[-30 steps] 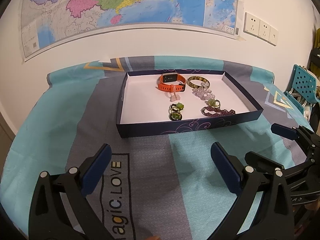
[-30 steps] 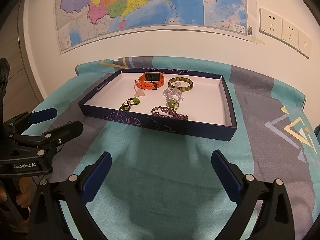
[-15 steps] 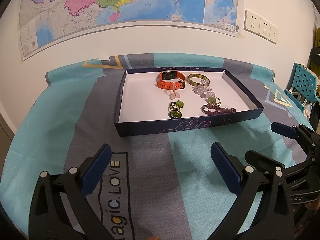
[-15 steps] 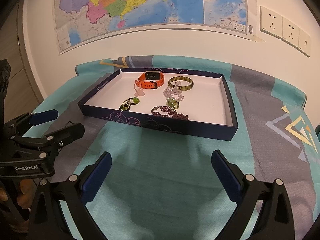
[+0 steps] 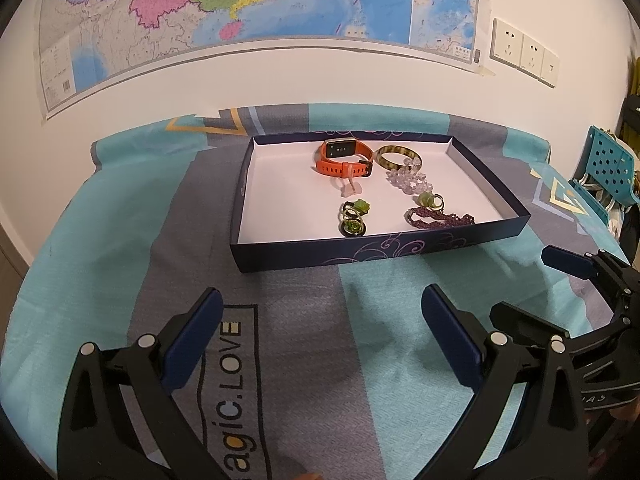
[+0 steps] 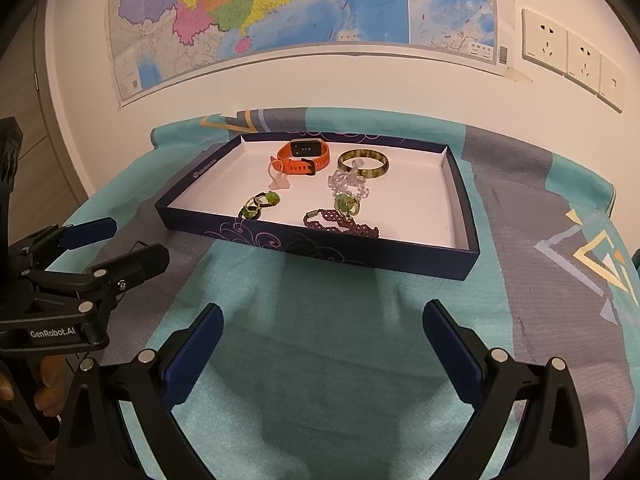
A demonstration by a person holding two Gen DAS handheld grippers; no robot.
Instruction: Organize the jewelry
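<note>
A dark blue tray [image 5: 304, 254] with a white floor sits on the cloth ahead of both grippers; it also shows in the right wrist view [image 6: 360, 254]. In it lie an orange watch [image 5: 340, 158], a green bangle [image 5: 397, 156], a clear bead bracelet [image 5: 406, 180], green rings [image 5: 354, 216], a pink charm [image 5: 351, 188] and a purple bead bracelet [image 5: 440, 218]. My left gripper [image 5: 320, 332] is open and empty, short of the tray. My right gripper [image 6: 322, 340] is open and empty too.
A teal and grey patterned cloth [image 5: 120, 240] covers the table. A wall with a map [image 5: 240, 8] and sockets [image 5: 524, 52] stands behind the tray. A blue chair [image 5: 608, 168] is at the far right.
Both views have shifted slightly; the tray sits a little farther off. Both grippers stay open and empty.
</note>
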